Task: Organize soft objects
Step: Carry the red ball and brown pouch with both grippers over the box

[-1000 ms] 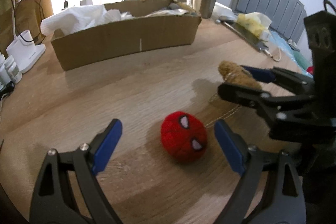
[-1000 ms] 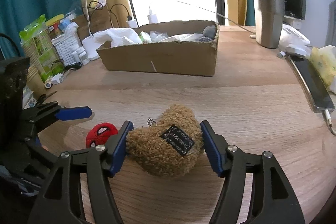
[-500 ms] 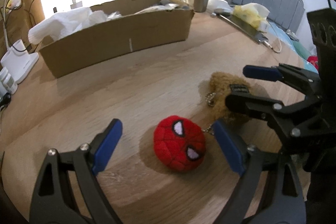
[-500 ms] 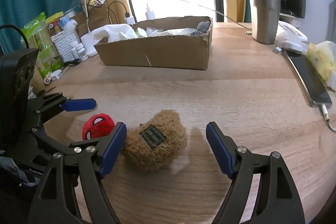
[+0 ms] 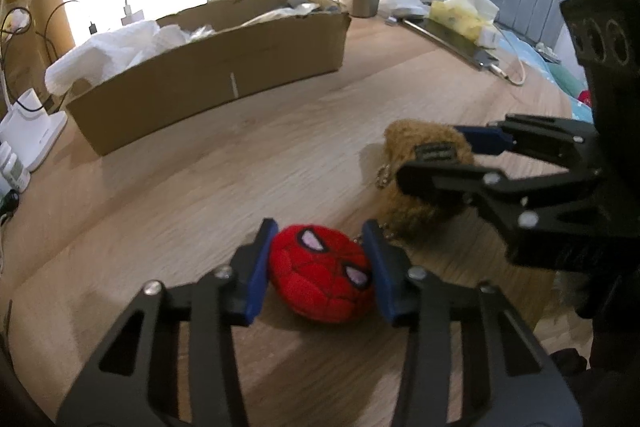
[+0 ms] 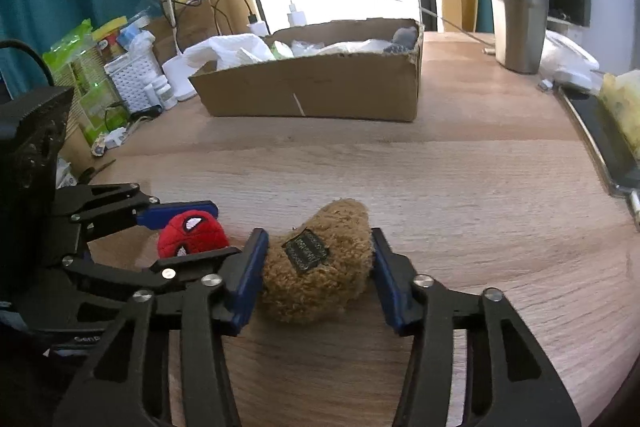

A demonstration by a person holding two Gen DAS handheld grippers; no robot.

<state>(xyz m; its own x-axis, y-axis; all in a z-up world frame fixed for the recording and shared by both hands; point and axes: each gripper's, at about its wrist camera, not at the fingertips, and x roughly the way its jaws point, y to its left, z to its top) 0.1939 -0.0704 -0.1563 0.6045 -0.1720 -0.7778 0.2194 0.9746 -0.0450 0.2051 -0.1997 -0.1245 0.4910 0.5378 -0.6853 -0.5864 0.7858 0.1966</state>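
Red toy (image 5: 320,277): on table (image 5: 240,167), now pinched by just-narrowed left gripper (image 5: 318,267).
Brown toy (image 6: 316,263): right gripper (image 6: 318,265) just narrowed around it, seemingly touching.
Meaning: both judged ready for box (image 6: 320,95).

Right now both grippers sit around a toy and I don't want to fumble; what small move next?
Probably lift both straight up: the left gripper pads press the red spider-mask plush, the right gripper has just been closing on the brown plush, both on the wooden table.
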